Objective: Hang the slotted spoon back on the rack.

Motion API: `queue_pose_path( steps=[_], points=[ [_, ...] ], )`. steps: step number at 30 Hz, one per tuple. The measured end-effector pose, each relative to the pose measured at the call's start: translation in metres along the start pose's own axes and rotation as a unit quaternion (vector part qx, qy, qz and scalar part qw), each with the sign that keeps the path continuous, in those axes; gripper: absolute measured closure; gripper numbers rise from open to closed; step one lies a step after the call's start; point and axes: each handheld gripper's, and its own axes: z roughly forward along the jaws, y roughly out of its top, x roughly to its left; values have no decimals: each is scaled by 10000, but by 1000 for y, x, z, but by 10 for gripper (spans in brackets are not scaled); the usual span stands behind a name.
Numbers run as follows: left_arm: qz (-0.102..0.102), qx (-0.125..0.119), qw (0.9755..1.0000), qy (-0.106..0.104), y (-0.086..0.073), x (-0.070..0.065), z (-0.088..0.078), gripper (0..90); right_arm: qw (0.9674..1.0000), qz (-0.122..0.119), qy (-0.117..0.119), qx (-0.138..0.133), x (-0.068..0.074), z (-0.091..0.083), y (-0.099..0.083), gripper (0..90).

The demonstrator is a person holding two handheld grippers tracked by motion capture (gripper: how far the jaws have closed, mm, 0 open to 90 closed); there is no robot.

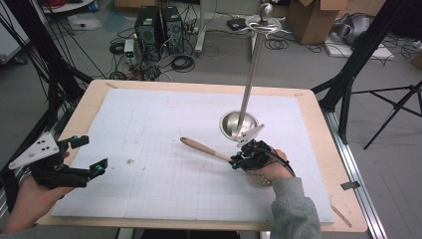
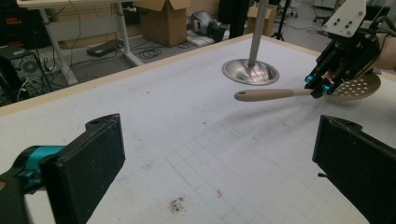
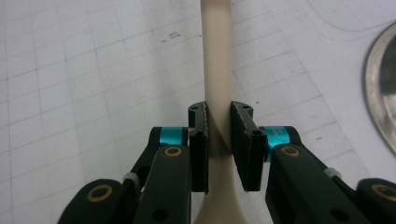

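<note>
**A lab or workshop space**

Around the wooden table [image 1: 84, 107] at centre, a bare grey floor carries two computer towers [image 1: 159, 27] at 11 o'clock amid tangled cables [image 1: 181, 62]. Cardboard boxes [image 1: 311, 20] sit at 1 o'clock, black frame struts [image 1: 356, 57] and a tripod [image 1: 398, 107] stand at 2 to 3 o'clock.

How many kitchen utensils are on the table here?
1: a beige slotted spoon right of centre on the mat, its handle clamped between the right gripper fingers, beside the metal stand's base. Nothing suggests others hidden.
</note>
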Motion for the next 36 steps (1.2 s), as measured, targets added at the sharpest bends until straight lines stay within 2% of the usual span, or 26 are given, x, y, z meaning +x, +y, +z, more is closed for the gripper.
queue_pose_path(
  steps=[8, 10, 16, 19, 27, 36],
  points=[
    [16, 33, 10000, -39, 1, 0, 5, 27, 9996, 79, -120, -232, 0, -14, -3, 779],
    [6, 13, 10000, -45, 1, 0, 6, 27, 9986, 323, -1, -425, -2, -20, -4, 780],
    [12, 17, 10000, -61, 2, 1, 9, 27, 9962, 478, 5, -734, -3, -35, -10, 781],
    [8, 2, 10000, -76, 3, 1, 10, 27, 9951, 482, -84, -861, -3, -42, -12, 781],
    [-39, -32, 10000, -81, 3, 3, 8, 27, 9913, 516, -76, -1206, -3, -58, -11, 781],
    [-48, -35, 10000, -63, 2, 3, 7, 27, 9910, 441, -148, -1253, -6, -75, -10, 780]
  ],
)
